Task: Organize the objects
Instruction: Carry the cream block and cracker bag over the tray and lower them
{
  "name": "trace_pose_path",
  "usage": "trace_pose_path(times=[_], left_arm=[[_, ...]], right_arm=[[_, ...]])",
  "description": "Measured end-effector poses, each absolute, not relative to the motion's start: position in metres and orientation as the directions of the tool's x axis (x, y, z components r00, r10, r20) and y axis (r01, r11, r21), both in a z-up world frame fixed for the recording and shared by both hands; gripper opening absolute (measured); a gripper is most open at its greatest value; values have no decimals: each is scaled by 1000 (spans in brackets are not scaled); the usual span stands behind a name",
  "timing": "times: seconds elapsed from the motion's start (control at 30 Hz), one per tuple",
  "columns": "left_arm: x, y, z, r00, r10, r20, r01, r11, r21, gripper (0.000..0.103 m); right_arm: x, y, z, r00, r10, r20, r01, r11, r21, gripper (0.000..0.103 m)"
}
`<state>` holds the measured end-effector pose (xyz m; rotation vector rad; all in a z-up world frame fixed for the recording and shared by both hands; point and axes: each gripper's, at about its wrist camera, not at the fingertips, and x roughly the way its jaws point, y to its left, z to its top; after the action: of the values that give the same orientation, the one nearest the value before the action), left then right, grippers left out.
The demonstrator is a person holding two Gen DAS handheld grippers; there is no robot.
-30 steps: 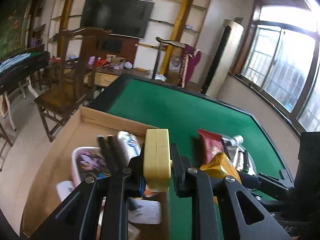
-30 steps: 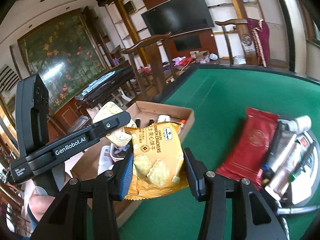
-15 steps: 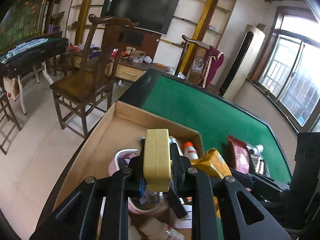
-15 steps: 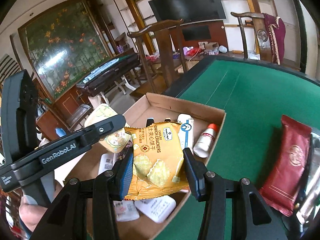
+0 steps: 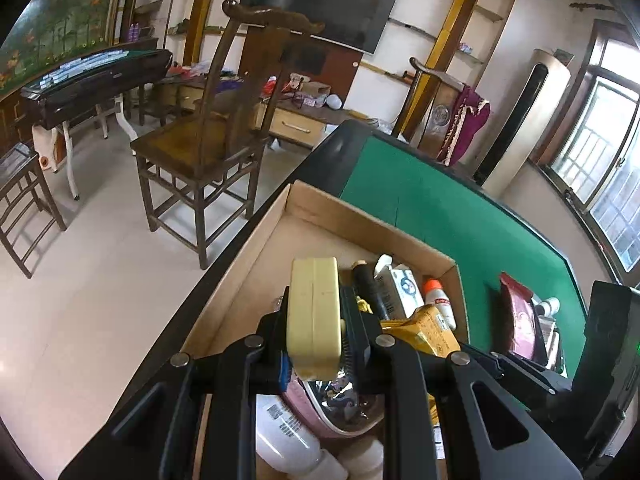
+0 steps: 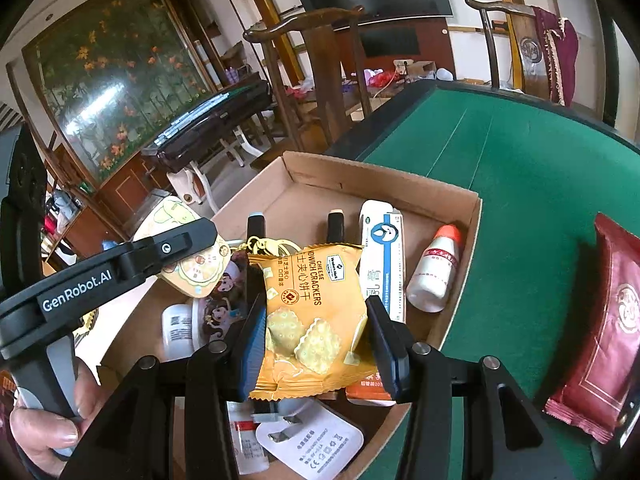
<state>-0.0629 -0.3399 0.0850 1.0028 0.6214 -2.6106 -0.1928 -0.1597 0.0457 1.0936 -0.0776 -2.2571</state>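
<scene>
The left tool [image 5: 315,320] is clamped on a yellow case [image 5: 315,312] and the right tool [image 6: 316,332] on a cracker packet [image 6: 312,312], both above the cardboard box [image 6: 384,182] on the green surface [image 6: 520,184].

Both grippers have swung from over the green desk [image 6: 540,168] to above the box [image 6: 384,184]. The left gripper [image 5: 314,320] carries its yellow case [image 5: 315,304] and the right gripper [image 6: 316,332] its cracker packet [image 6: 312,304], now lower over the contents.
</scene>
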Motion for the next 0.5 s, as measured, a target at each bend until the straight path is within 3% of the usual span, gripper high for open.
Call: trace_pose_path(times=[0.3,0.5], left_arm=[[-73,-334,76,-697,-55,-715,372,-880,-295,21],[-74,-334,78,-708,-37,-705,362,-876,-318,32]], right_arm=[[-200,-166,38,-449,-548,-706,492,-811,317,54],[-199,-157,42,-465,-554,-690,481,-813,329,55]])
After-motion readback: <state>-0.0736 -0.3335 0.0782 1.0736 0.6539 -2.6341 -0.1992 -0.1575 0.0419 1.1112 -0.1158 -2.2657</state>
